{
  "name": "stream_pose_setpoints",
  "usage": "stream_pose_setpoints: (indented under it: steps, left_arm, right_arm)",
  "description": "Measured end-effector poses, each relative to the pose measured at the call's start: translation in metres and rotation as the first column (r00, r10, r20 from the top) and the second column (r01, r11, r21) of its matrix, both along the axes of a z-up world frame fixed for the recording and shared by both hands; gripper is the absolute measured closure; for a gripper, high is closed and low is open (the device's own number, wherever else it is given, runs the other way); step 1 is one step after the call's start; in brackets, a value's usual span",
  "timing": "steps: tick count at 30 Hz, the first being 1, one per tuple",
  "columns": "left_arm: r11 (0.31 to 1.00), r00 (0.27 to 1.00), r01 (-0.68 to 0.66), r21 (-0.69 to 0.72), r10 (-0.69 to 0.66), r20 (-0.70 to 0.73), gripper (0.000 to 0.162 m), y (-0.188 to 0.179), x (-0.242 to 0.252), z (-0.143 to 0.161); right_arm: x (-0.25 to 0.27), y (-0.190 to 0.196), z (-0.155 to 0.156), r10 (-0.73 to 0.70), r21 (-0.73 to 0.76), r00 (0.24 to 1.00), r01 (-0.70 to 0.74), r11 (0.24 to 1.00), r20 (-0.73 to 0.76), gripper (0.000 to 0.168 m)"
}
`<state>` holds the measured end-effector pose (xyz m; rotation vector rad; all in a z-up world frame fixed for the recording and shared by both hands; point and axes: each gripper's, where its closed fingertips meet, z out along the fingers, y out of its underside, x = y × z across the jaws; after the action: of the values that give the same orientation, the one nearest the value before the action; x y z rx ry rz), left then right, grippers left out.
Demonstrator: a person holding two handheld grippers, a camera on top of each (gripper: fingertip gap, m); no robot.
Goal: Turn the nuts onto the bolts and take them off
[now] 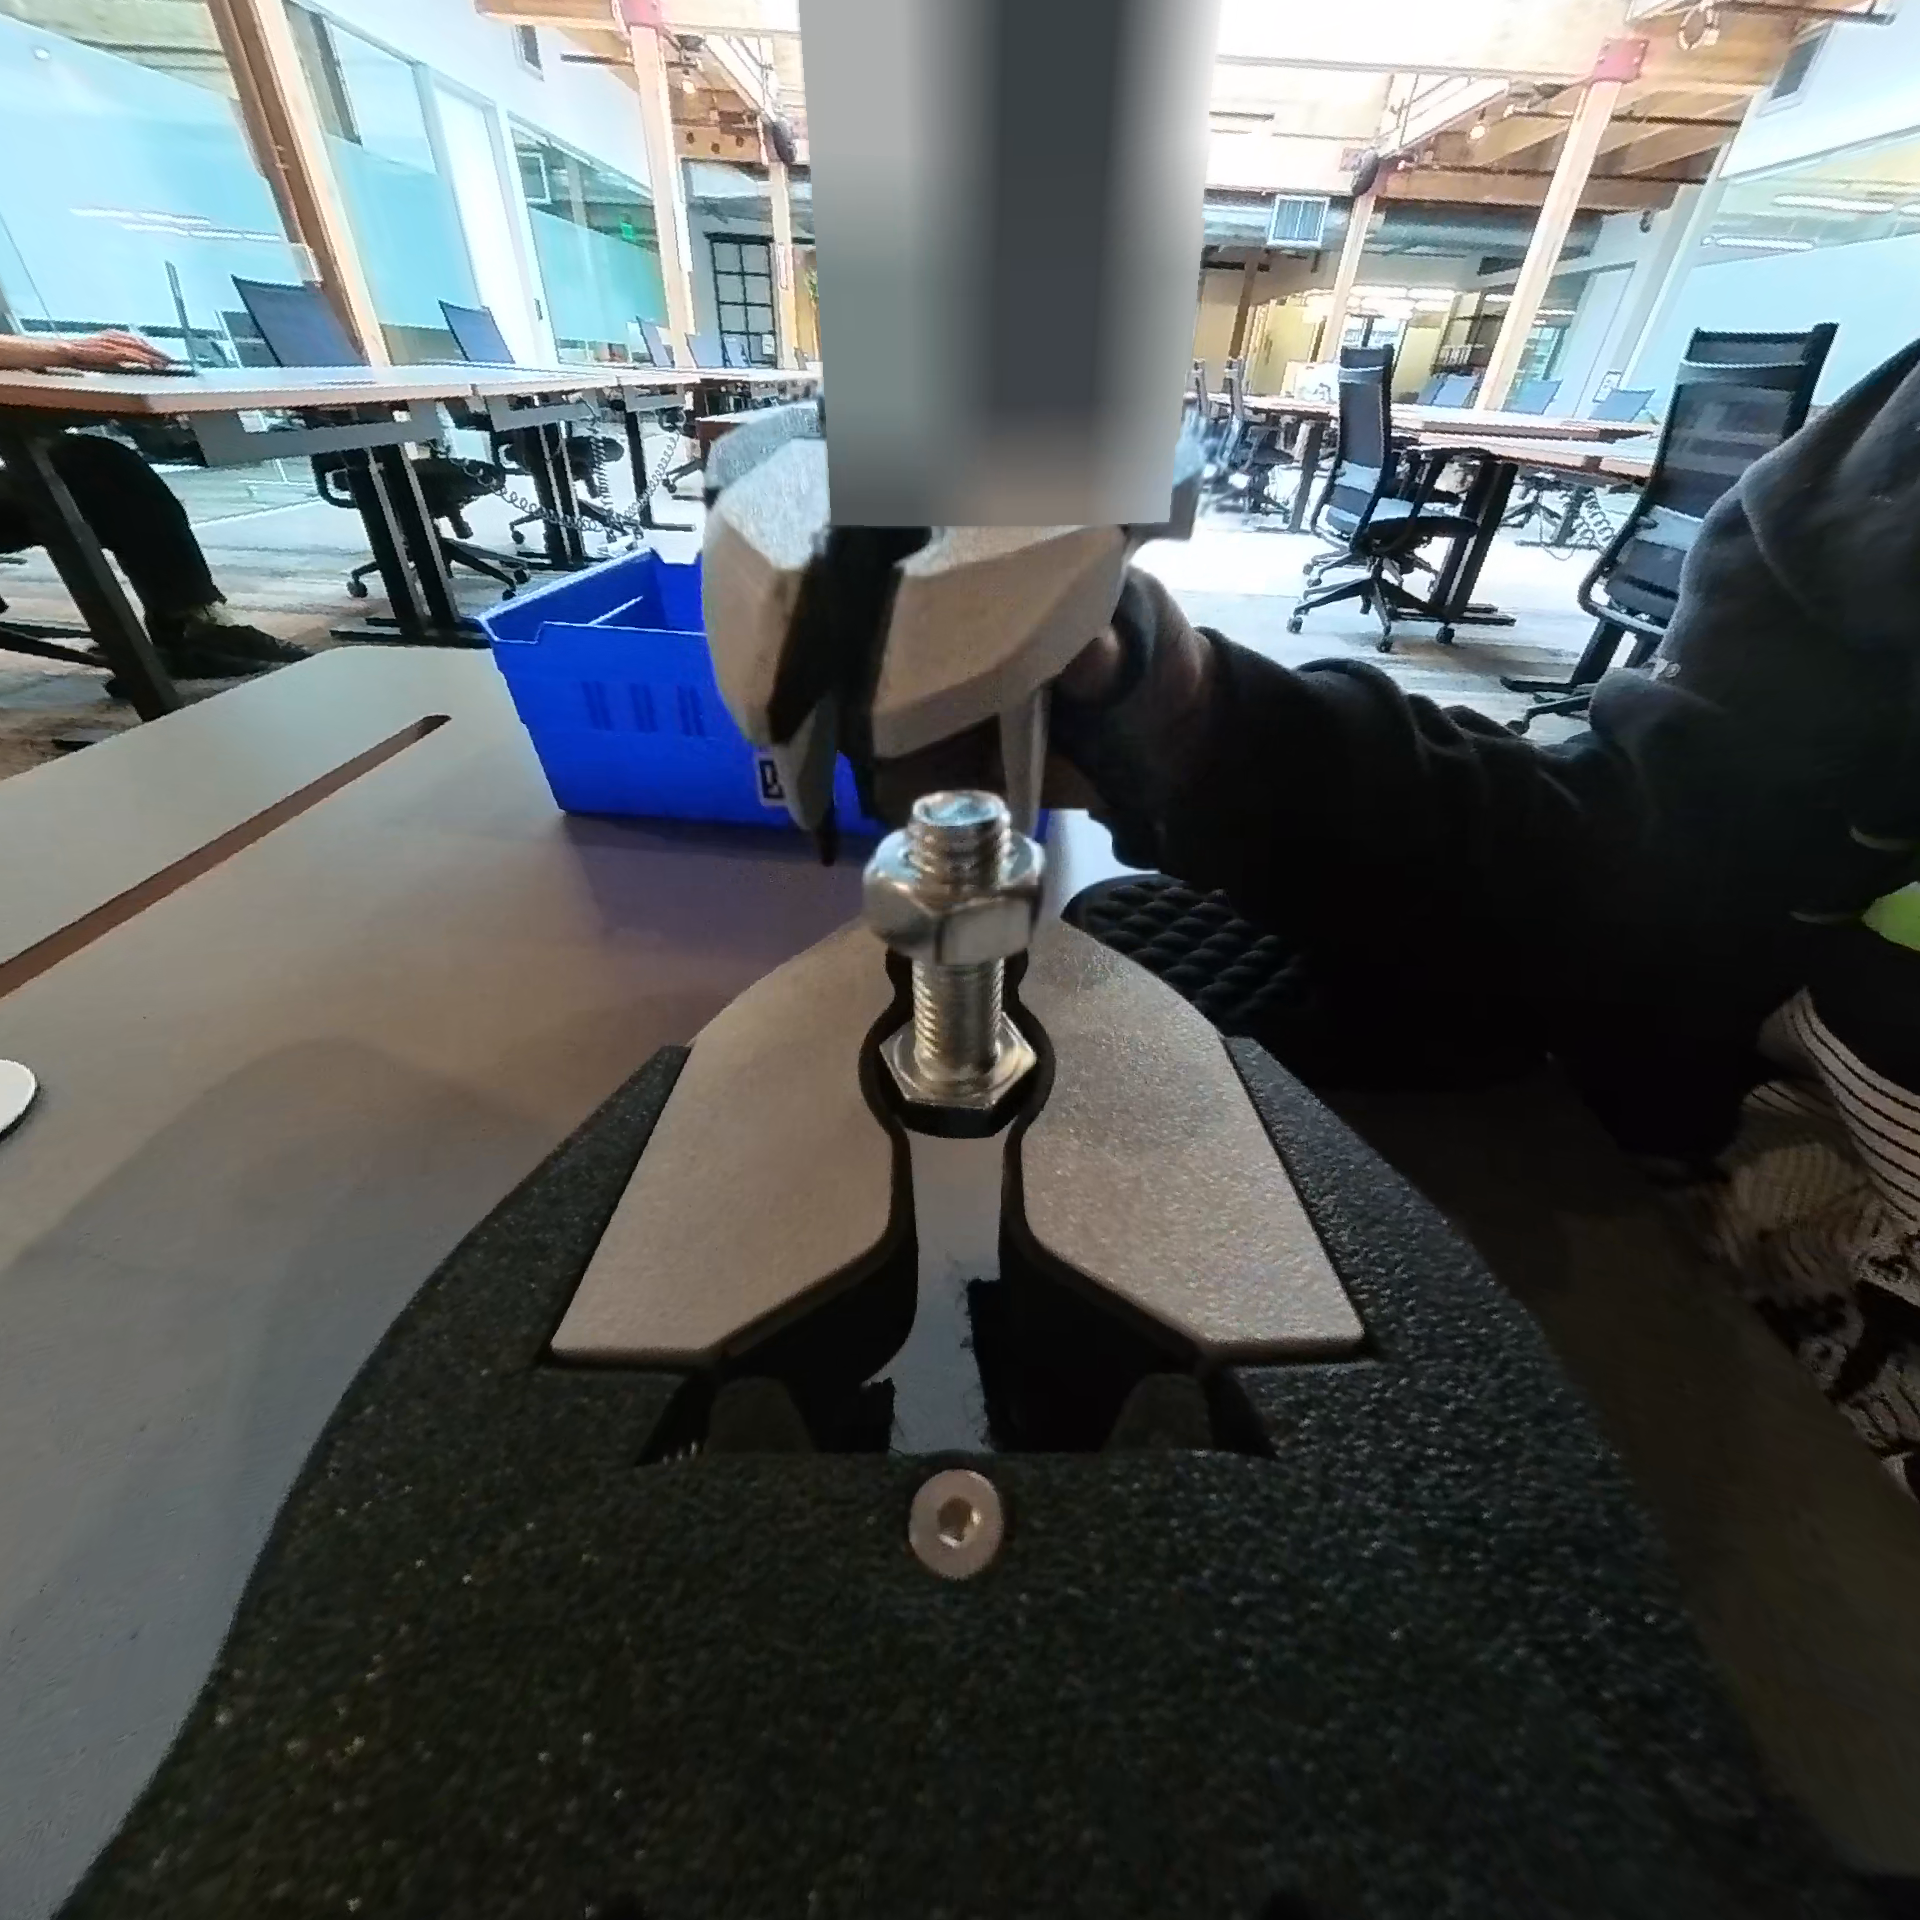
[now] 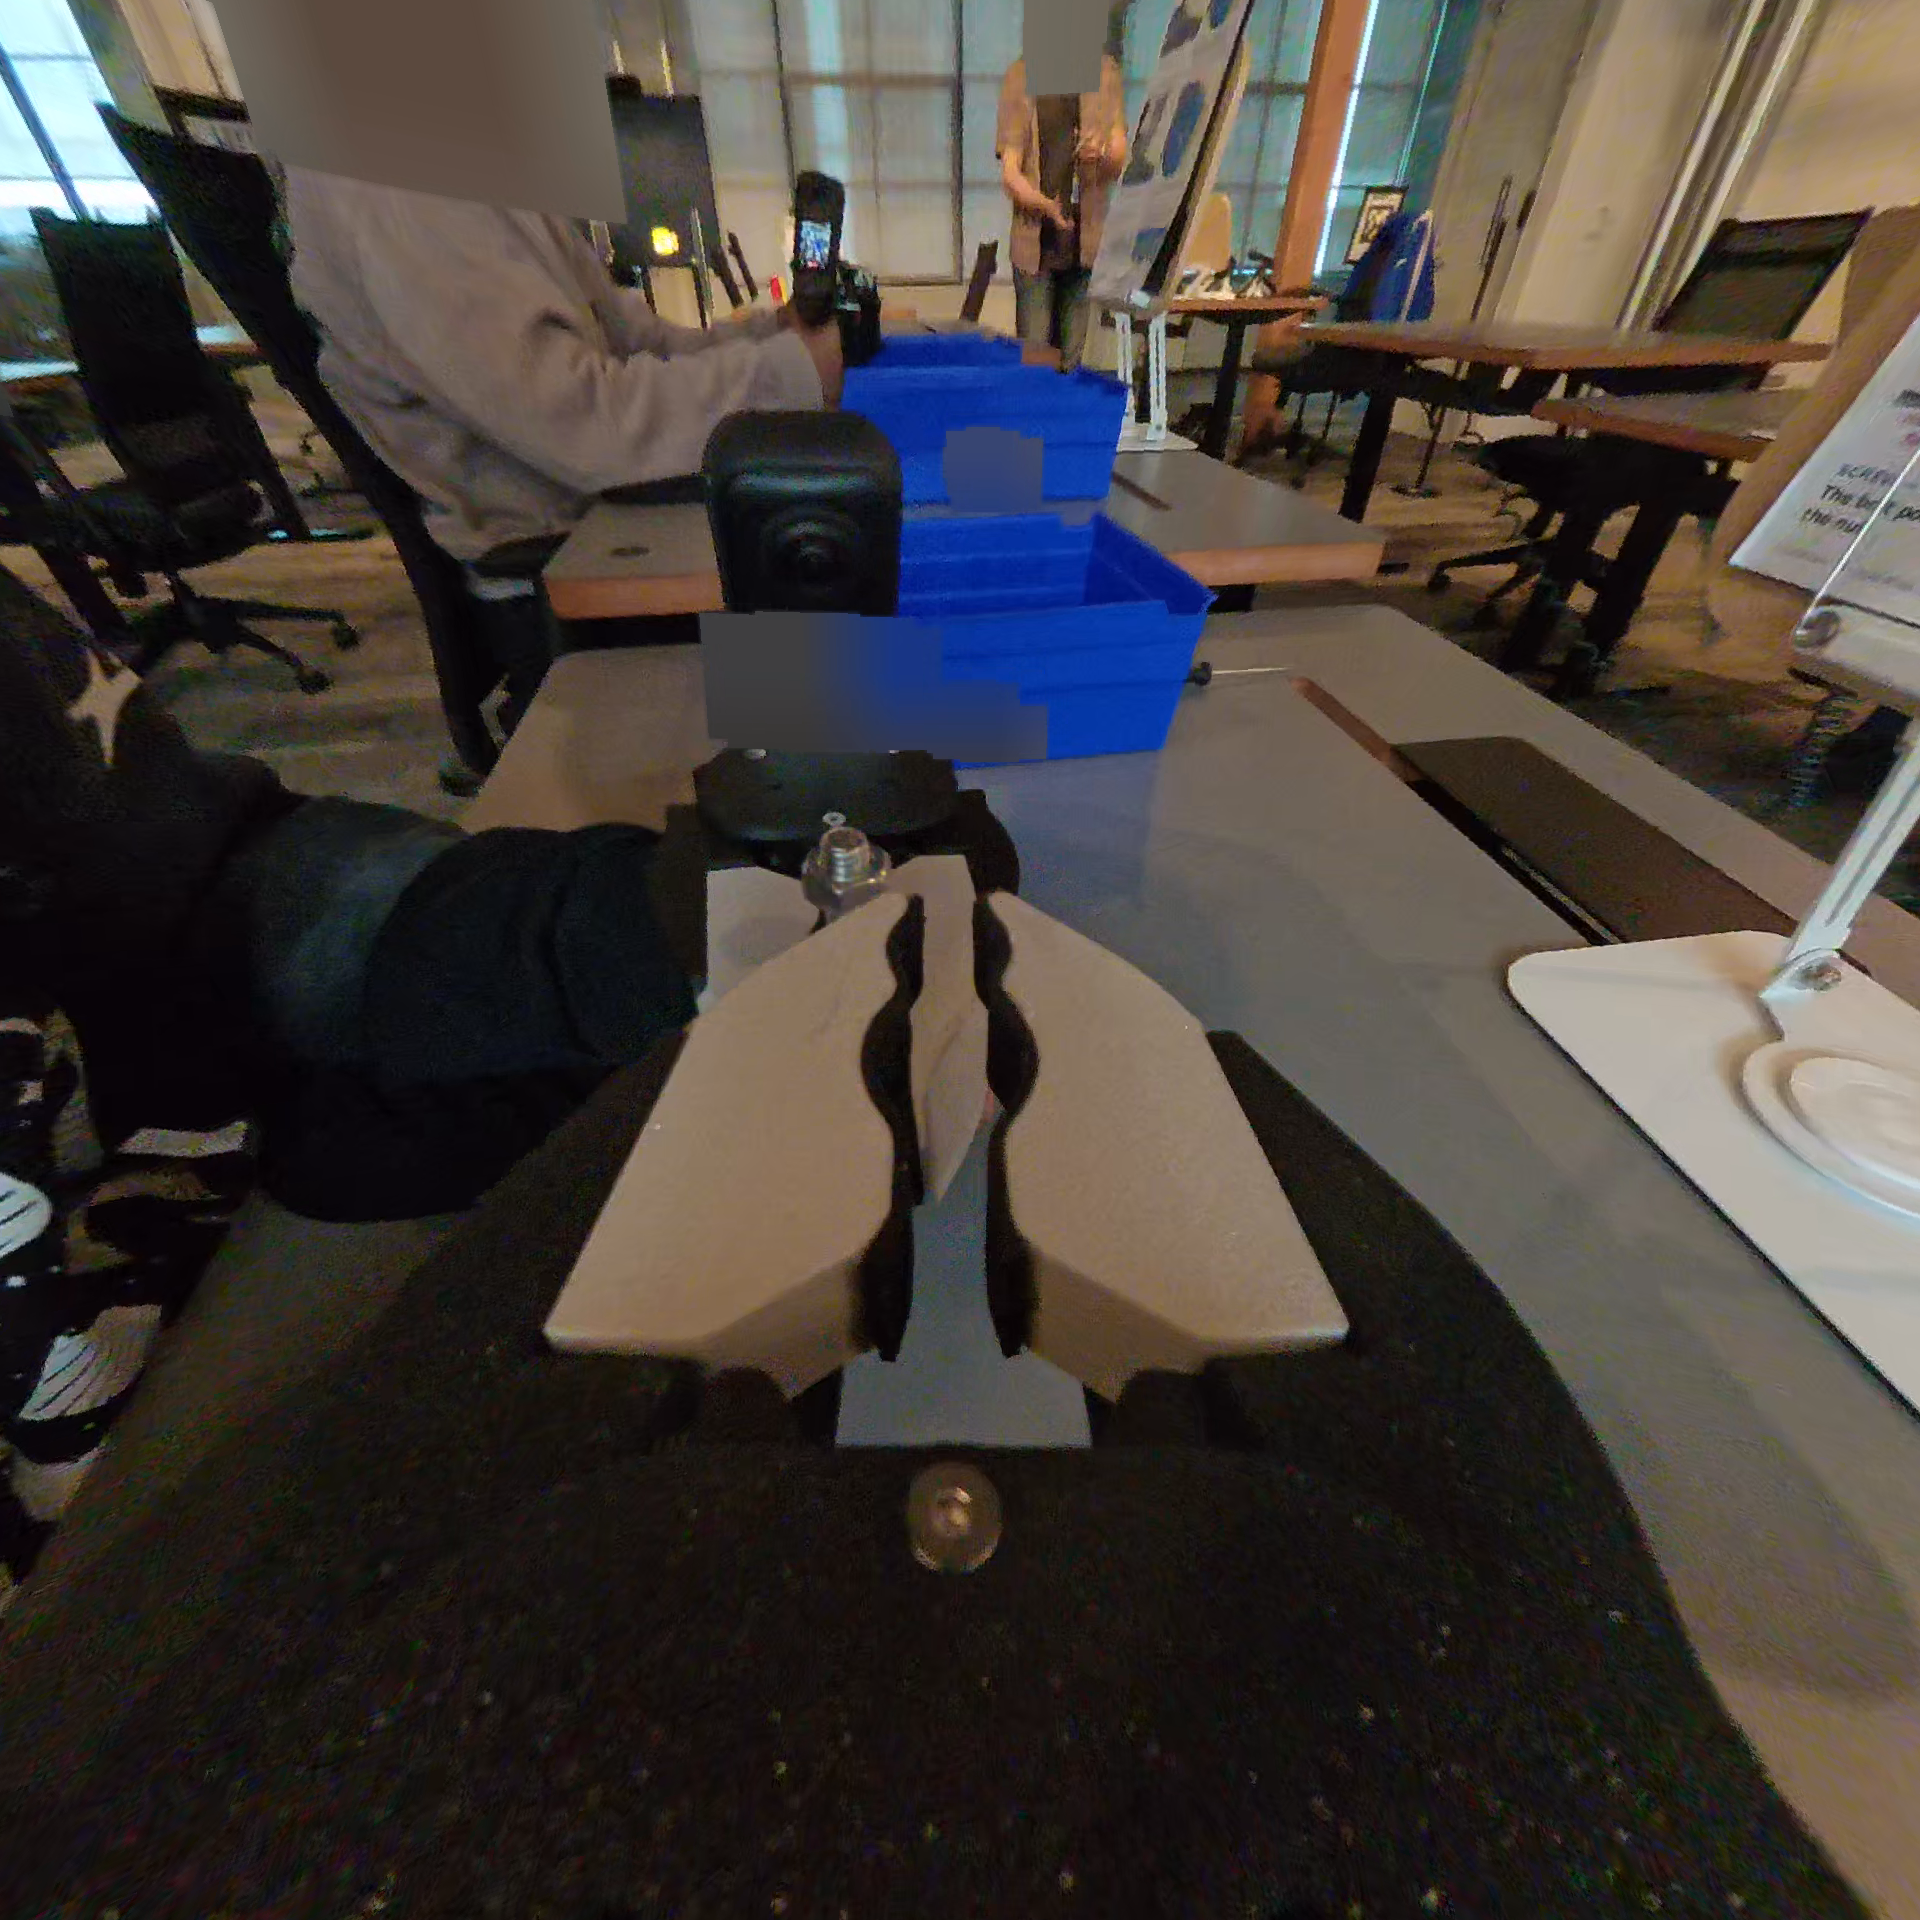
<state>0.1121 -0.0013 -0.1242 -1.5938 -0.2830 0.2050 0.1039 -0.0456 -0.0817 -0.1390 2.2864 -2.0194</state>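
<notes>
One silver bolt (image 1: 956, 997) stands upright, its hexagonal head clamped in the notch between the two beige, grainy fingers of the left gripper (image 1: 956, 1081), which are shut on it. One shiny hexagonal nut (image 1: 954, 906) sits high on the ridged thread, with a few turns of thread showing above it. The right gripper (image 2: 945, 925) hangs just above and behind the bolt's top in the left wrist view; its two beige fingers, lined with wavy black padding, stand slightly apart with nothing between them. In the right wrist view the nut and bolt tip show small just beyond those fingertips, and the rest of the bolt is hidden behind them. A dark-sleeved arm (image 1: 1403, 810) holds the right gripper. The table (image 1: 312, 987) is smooth and grey, with a slot near its left edge. One blue plastic bin (image 1: 623, 707) stands at the far edge, partly covered by the right gripper. A white stand base (image 2: 1714, 1091) is cut off at the right edge.
</notes>
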Motion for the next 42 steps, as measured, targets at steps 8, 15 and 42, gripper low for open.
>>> stream_pose_setpoints:
  steps: [8, 15, 42]
  left_arm:
    - [1.000, 1.000, 0.005, -0.009, -0.005, 0.001, 0.150, 0.001, 0.001, -0.002]
    - [1.000, 1.000, 0.003, -0.004, -0.003, 0.003, 0.149, 0.000, 0.000, -0.001]
    - [1.000, 1.000, 0.007, 0.000, -0.007, 0.001, 0.149, 0.000, 0.001, -0.001]
  right_arm:
    - [0.021, -0.020, -0.010, 0.056, 0.052, 0.998, -0.054, 0.997, -0.037, 0.138]
    - [0.001, 0.001, 0.002, 0.004, -0.011, 1.000, -0.004, 1.000, -0.011, 0.160]
    - [0.005, -0.006, -0.003, -0.001, 0.018, 1.000, 0.001, 1.000, -0.024, 0.164]
